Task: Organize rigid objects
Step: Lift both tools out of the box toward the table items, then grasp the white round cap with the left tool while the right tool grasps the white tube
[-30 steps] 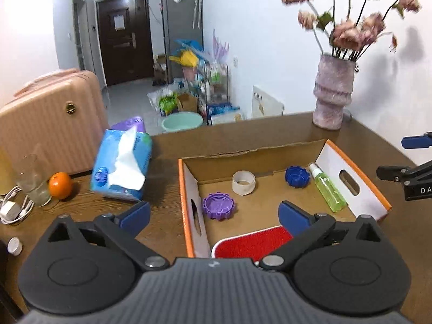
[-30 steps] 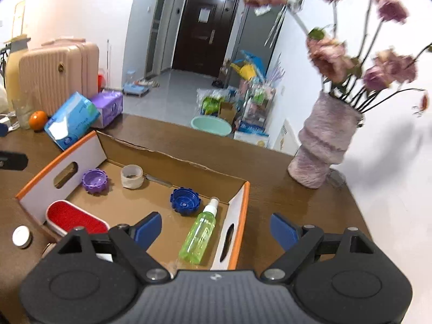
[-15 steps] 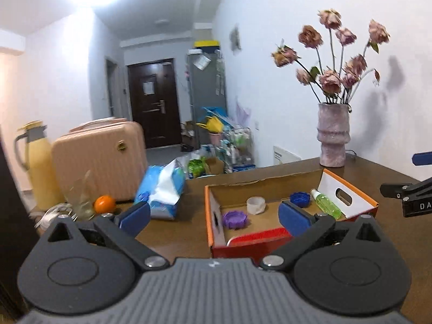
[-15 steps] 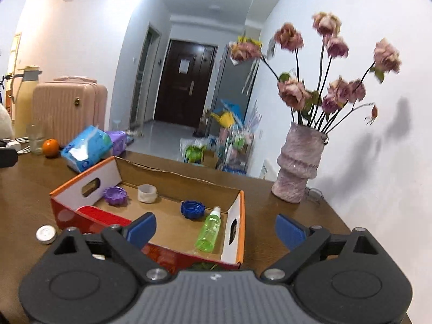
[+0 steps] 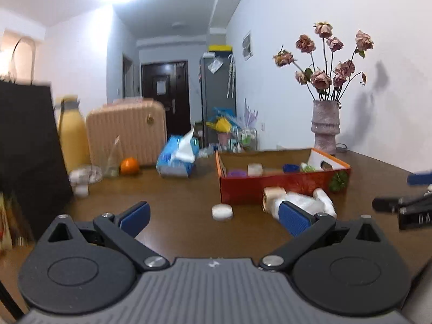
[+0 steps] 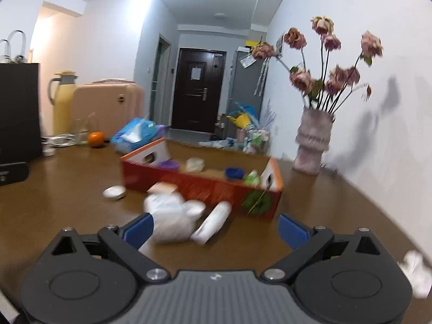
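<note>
Both grippers, left (image 5: 213,214) and right (image 6: 216,228), we hold spread and empty. Just in front of the red box (image 6: 205,189) lie a blurred white bottle (image 6: 213,222), a plastic-wrapped bundle (image 6: 170,216) and a small white lid (image 6: 114,192). We judge the bottle light, stiff, slippery; pinch it mid-body.

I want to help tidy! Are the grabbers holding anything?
No. The left gripper and right gripper are both open with nothing between their jaws.
</note>
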